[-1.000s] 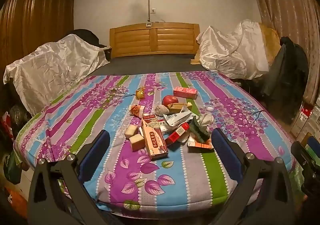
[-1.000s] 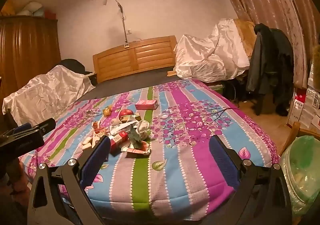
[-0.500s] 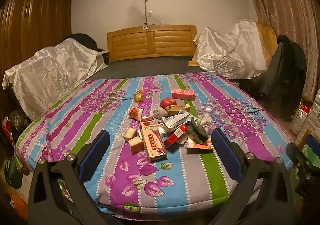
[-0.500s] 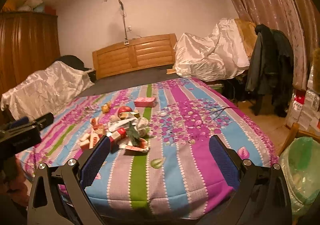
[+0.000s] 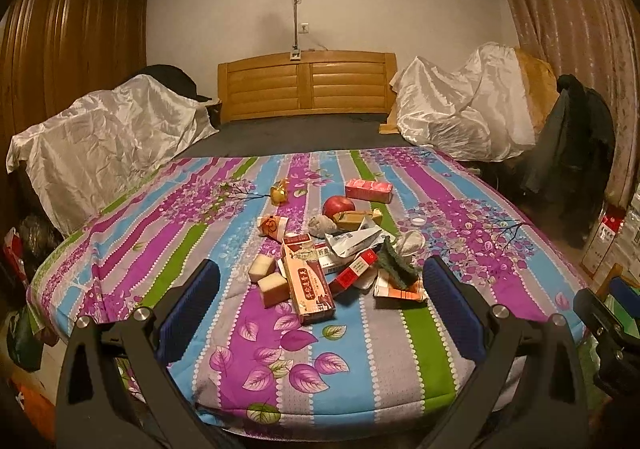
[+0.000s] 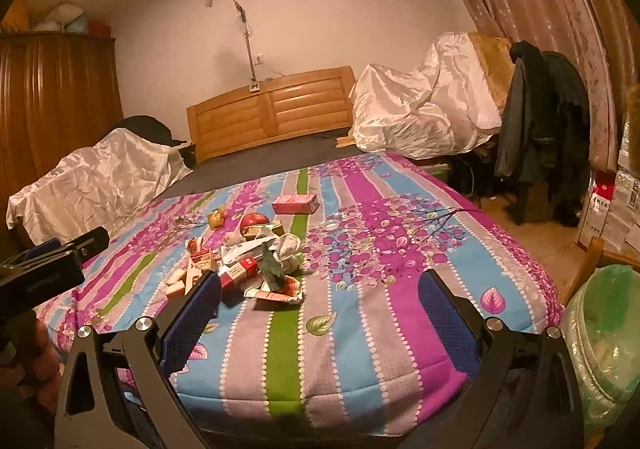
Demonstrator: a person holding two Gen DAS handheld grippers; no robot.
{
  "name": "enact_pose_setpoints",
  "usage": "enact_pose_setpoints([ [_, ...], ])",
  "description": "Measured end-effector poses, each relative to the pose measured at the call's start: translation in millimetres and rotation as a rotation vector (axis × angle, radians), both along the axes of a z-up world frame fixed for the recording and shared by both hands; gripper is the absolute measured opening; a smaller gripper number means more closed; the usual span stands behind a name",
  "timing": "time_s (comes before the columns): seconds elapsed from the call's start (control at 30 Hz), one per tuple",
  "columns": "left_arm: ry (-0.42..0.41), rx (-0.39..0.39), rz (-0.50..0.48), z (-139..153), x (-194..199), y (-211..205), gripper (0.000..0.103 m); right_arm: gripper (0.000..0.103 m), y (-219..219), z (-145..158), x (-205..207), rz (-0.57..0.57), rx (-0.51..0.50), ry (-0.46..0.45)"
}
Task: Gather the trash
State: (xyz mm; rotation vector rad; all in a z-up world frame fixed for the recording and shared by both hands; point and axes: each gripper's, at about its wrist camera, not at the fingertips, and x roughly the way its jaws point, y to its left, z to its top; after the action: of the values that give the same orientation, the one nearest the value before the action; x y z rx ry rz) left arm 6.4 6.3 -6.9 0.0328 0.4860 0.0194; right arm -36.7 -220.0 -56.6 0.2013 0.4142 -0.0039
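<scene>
1. Two claws are mine: my left gripper [image 5: 320, 285] and my right gripper [image 6: 318, 295], each with ribbed blue pads on black plastic arms, both spread wide and pinching nothing.
2. Rubbish lies heaped mid-bed on the striped purple, blue and green floral quilted cover [image 5: 400, 337]: a long red-brown cardboard carton [image 5: 310, 289] nearest me, two pale foam-like cubes [image 5: 268, 277] just left of it, a flat red-and-white box [image 5: 354, 271] to its right, and a dark green crumpled scrap [image 5: 396, 265] standing upright on torn paper.
3. Farther back sit a smooth round red apple [image 5: 339, 206], a pink rectangular box [image 5: 369, 190] and a small shiny gold wrapper [image 5: 279, 192] set apart to the left.
4. Compared with a second ago, my left claw has backed away and risen a little, so the pile sits higher between my pads and more of the cover's near edge shows; the pile itself has not shifted.
5. Only the right view shows the translucent green plastic bag [image 6: 600, 341] bulging beside the bed's corner, well apart from the heap, and my left claw side-on at its left edge.
6. Only the left view shows the carton's printed face clearly.
</scene>
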Motion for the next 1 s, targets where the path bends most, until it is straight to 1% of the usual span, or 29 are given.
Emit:
enact_pose_setpoints([
  [0.2, 0.017, 0.002, 0.006, -2.2, 1.6, -0.5, 0.098, 0.098, 10.8, 2.5, -0.8, 0.022, -0.052, 0.003],
  [0.33, 0.027, 0.002, 0.017, -3.8, 3.5, 1.3, 0.098, 0.098, 13.5, 4.2, 0.9, 0.032, -0.069, 0.010],
  [1.0, 0.064, 0.001, 0.036, -9.5, 7.6, 4.4, 0.098, 0.098, 4.3, -4.0, 10.2, 0.002, -0.039, 0.069],
])
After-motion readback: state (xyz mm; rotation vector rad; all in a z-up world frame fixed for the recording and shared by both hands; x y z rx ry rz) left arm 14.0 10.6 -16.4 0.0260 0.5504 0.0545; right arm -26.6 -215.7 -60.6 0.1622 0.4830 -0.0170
